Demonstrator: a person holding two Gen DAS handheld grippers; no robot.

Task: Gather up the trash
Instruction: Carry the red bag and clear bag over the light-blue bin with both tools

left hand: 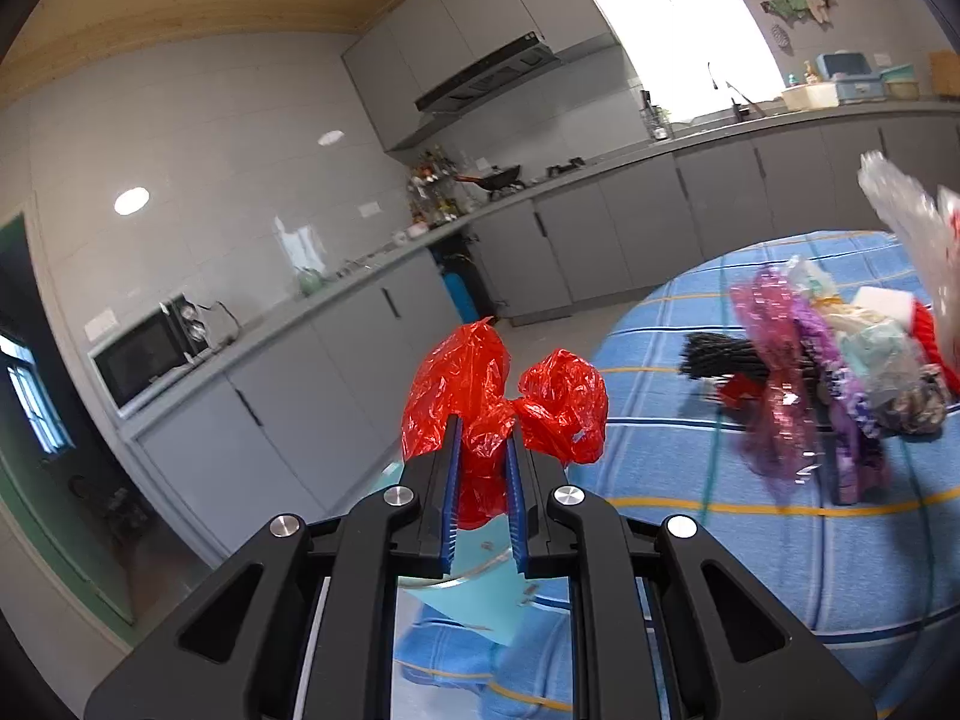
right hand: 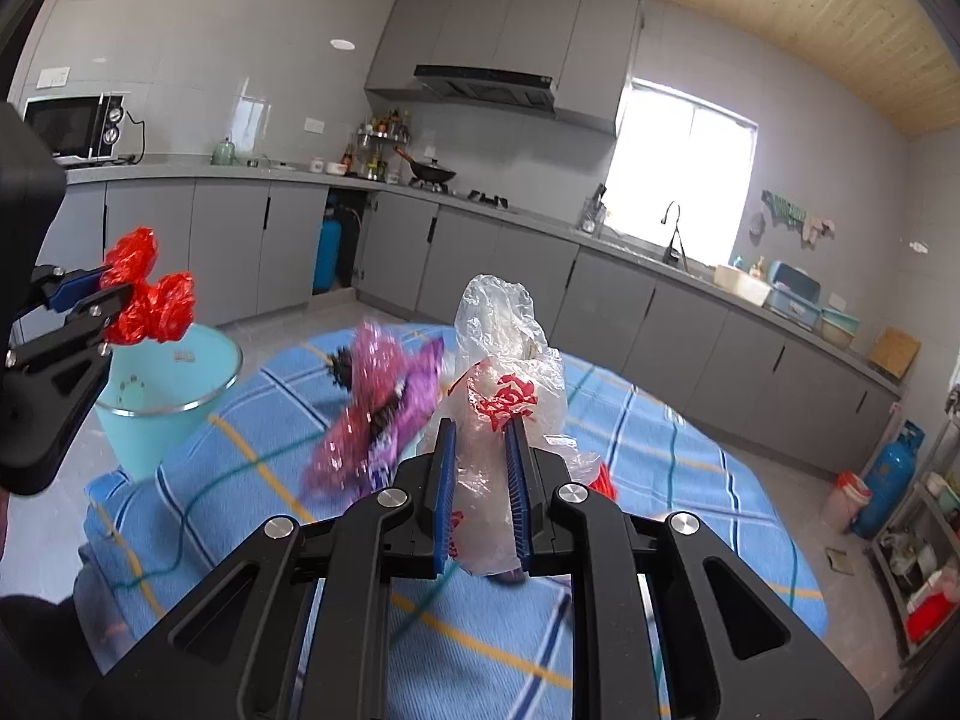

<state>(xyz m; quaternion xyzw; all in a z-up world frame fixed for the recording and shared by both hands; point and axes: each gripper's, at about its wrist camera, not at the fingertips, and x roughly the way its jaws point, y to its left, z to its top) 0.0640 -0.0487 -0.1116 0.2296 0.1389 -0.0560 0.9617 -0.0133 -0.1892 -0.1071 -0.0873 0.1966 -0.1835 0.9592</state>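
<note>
Firstly, left gripper point(left hand: 483, 450): clenched on a crumpled red plastic bag point(left hand: 498, 396), held over the pale blue bin point(right hand: 162, 390) at the table's 9 o'clock edge. Right gripper point(right hand: 483, 444): clamped on a clear plastic bag with red print point(right hand: 510, 372), above the blue checked tablecloth point(right hand: 630, 450). Purple wrappers point(right hand: 384, 414) lie at its 10 o'clock. Grey kitchen cabinets point(right hand: 600, 300) beyond.

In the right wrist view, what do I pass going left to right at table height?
Left hand-held gripper clamping crumpled red plastic bag → pale teal plastic bin → shiny pink-purple wrapper → clear plastic bag with red print in right hand-held gripper.
</note>
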